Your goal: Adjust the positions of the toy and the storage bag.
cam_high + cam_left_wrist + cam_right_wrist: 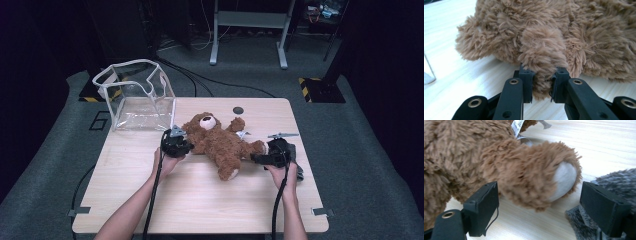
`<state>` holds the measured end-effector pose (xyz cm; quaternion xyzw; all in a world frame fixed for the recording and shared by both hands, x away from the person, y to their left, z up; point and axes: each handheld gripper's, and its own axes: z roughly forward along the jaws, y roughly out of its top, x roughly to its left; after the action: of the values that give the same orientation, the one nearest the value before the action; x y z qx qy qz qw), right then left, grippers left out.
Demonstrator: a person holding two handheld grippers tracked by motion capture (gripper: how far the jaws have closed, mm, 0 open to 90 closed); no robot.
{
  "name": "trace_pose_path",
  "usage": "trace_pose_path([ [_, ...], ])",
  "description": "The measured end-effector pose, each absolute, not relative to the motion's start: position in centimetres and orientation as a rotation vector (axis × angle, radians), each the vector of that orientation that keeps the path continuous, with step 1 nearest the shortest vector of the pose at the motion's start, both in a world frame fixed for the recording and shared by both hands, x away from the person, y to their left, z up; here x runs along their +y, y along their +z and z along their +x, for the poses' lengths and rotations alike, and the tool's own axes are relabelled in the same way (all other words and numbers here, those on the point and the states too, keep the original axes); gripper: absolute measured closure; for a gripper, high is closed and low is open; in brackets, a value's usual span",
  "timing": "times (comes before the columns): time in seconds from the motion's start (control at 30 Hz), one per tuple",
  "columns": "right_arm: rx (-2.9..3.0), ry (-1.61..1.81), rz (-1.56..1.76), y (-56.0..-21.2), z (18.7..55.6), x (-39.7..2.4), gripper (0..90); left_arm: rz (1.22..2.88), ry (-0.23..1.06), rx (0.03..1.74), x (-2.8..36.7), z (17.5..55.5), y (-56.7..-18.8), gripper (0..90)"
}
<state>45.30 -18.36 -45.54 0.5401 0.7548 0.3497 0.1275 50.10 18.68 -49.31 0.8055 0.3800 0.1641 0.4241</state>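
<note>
Both forearms are bare, no sleeves. Each gripper is matt black plastic with brass-ringed screw holes, square jaw pads, a grey three-cornered top plate and a black trailing cable.

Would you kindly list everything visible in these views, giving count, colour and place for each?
Teddy bear: one, brown with pale muzzle and foot pads, lying on its back mid-table.
Clear bag: one, transparent with white trim, open, at the table's far left corner.
Grey furry item: one, dark grey, on the table under the right tool.
Table: one, light wood.
Dark round spot: one, near the table's far edge.
White frame: one, on the floor beyond the table.
Left tool: one, black, clamped on the bear's arm.
Right tool: one, black, open around the bear's foot.
Hands: two, holding the tools.
</note>
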Motion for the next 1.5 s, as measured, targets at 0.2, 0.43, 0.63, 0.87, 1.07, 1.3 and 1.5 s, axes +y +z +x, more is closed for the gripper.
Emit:
trace_pose_path([
  [0.2,2.233,1.022,1.568,-45.6,45.8,-17.9,14.7,2.004,0.403,0.950,18.8,50.1,-49.5,75.1],
  [0.43,2.278,1.040,1.541,-45.8,47.2,-17.6,15.7,2.015,0.396,0.951,18.9,50.2,-49.6,75.1],
  [0.63,2.348,1.033,1.507,-46.1,48.0,-17.5,29.8,2.020,0.393,0.945,18.9,50.2,-49.6,75.3],
  [0.87,2.399,1.014,1.508,-46.9,48.3,-17.1,60.7,2.012,0.388,0.932,18.7,50.1,-49.5,75.7],
  [1.07,2.355,0.954,1.476,-46.5,47.9,-16.8,74.0,2.000,0.418,0.912,18.6,49.9,-49.0,77.4],
  [1.3,2.227,0.908,1.434,-45.2,46.7,-16.5,77.2,1.976,0.502,0.860,18.5,49.5,-47.7,78.7],
  [1.5,2.125,0.906,1.382,-43.8,45.5,-16.2,78.4,1.987,0.558,0.814,18.3,49.9,-46.3,79.6],
])
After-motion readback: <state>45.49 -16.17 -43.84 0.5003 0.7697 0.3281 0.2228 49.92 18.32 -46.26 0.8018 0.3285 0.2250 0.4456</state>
